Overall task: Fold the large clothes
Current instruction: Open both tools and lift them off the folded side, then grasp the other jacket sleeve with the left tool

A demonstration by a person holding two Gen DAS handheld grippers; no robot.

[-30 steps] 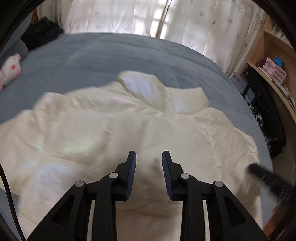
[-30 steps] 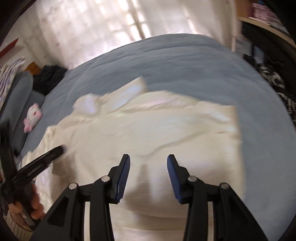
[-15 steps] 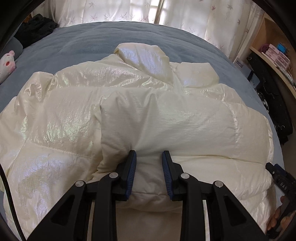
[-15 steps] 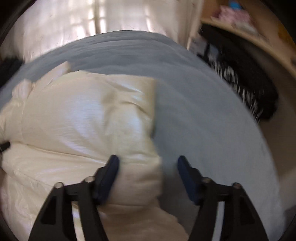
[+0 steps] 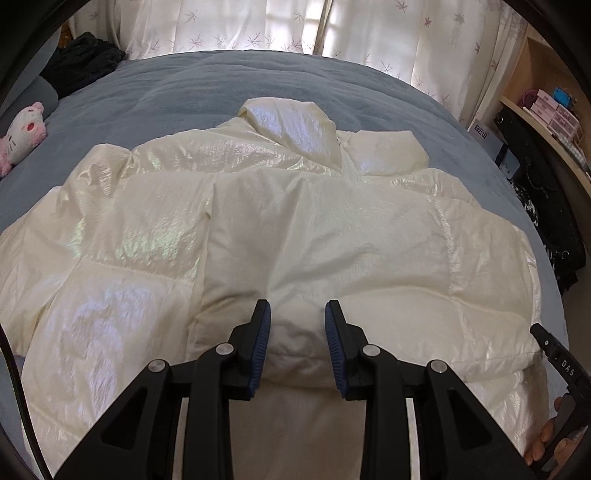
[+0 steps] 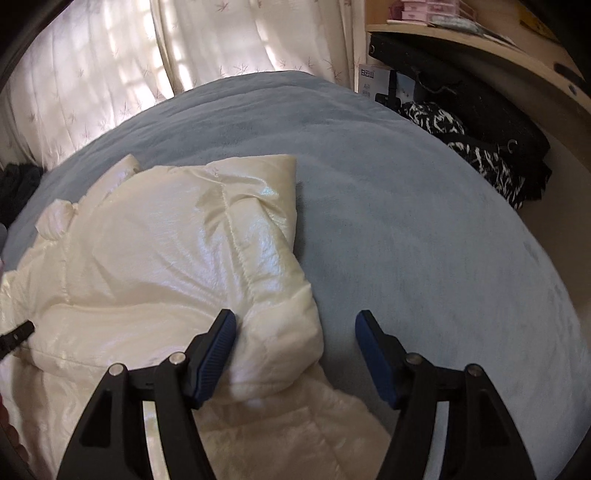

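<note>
At the bottom of the left wrist view, the left gripper (image 5: 297, 332) has its narrow jaws closed on a puffy fold of the cream puffer jacket (image 5: 280, 229). In the right wrist view the right gripper (image 6: 295, 347) stands with jaws spread, having just been opening; the jacket's folded corner sits between them, against the left pad and clear of the right one. The jacket lies spread over the blue-grey bedspread (image 5: 192, 85), filling the middle of the frame, its collar (image 5: 291, 125) towards the far side. A pink and white plush toy (image 5: 22, 133) rests at the left edge. Beyond the bed hang pale leaf-print curtains (image 5: 258, 26). At the upper right, a wooden shelf (image 5: 539, 110) holds small pink boxes (image 5: 554, 110), with dark bags (image 6: 480, 122) below.
</note>
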